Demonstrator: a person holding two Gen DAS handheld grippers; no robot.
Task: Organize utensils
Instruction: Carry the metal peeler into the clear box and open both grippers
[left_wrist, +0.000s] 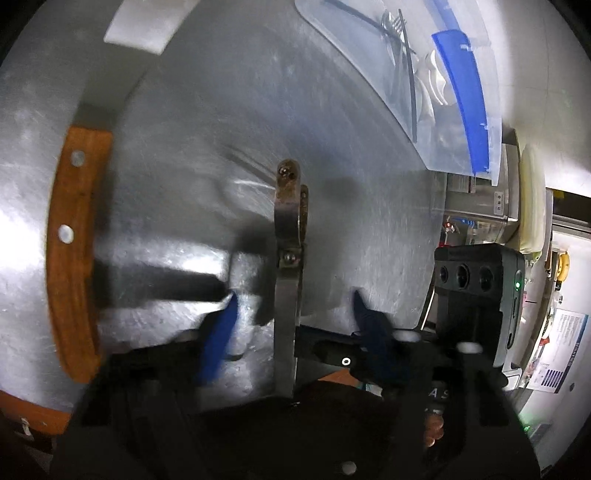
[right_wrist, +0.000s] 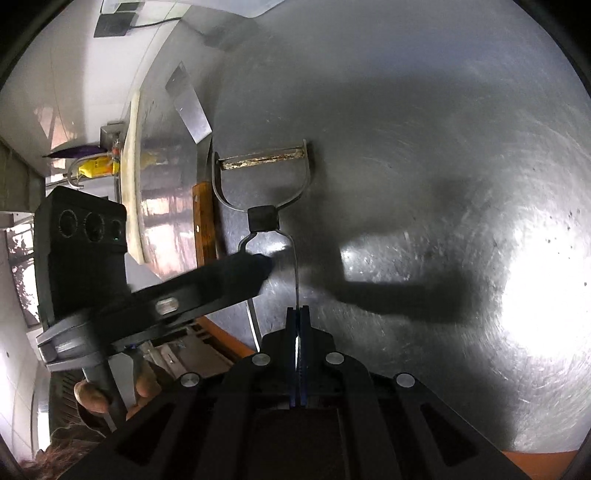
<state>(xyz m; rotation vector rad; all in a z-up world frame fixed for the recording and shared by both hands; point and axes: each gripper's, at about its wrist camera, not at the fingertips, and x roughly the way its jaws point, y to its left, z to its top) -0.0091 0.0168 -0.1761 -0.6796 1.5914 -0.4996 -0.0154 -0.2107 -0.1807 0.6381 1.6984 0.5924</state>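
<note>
Peeler handle pinched between right fingers, left fingers straddling it

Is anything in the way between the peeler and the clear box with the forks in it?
Nothing visible is in the way. The right gripper is shut on the peeler by its wire handle. Only bare metal table lies between it and the clear box. The wooden-handled knife lies on the other side.

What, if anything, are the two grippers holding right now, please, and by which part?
The right gripper pinches the peeler by its wire handle. The left gripper straddles that peeler, jaws apart, gripping nothing.
</note>
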